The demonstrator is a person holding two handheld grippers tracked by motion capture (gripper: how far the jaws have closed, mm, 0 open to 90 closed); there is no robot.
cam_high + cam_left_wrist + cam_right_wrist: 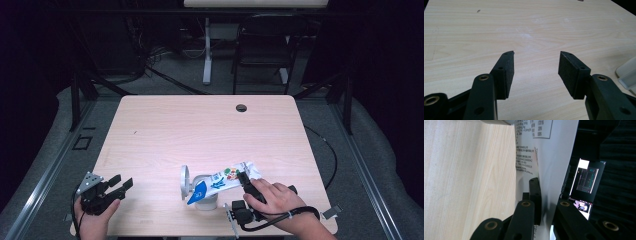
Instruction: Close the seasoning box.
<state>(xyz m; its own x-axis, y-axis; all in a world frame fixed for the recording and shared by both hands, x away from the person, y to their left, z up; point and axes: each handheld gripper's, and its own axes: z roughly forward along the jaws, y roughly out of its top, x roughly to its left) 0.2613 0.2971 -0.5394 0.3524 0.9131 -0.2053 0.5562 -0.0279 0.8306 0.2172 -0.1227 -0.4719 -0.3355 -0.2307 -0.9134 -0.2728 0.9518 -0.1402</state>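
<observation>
A white snack pouch (226, 179) with blue and colourful print lies tilted near the table's front edge. Its blue end rests over a small white cup (206, 200) whose round lid (184, 182) stands up at the left. My right gripper (244, 178) is shut on the pouch's right end. In the right gripper view the jaws pinch the pouch's printed back (554, 157), and my right gripper (546, 192) lies on its side. My left gripper (122, 182) rests at the front left, open and holding nothing. Its jaws (536, 53) stand wide apart over bare wood.
The light wooden table (200, 130) has a dark cable hole (241, 107) at the back. A black chair (262, 45) and a white desk leg (207, 50) stand beyond it. A pale container edge (627, 75) sits right of the left gripper. A lit screen (586, 180) glows in the dark.
</observation>
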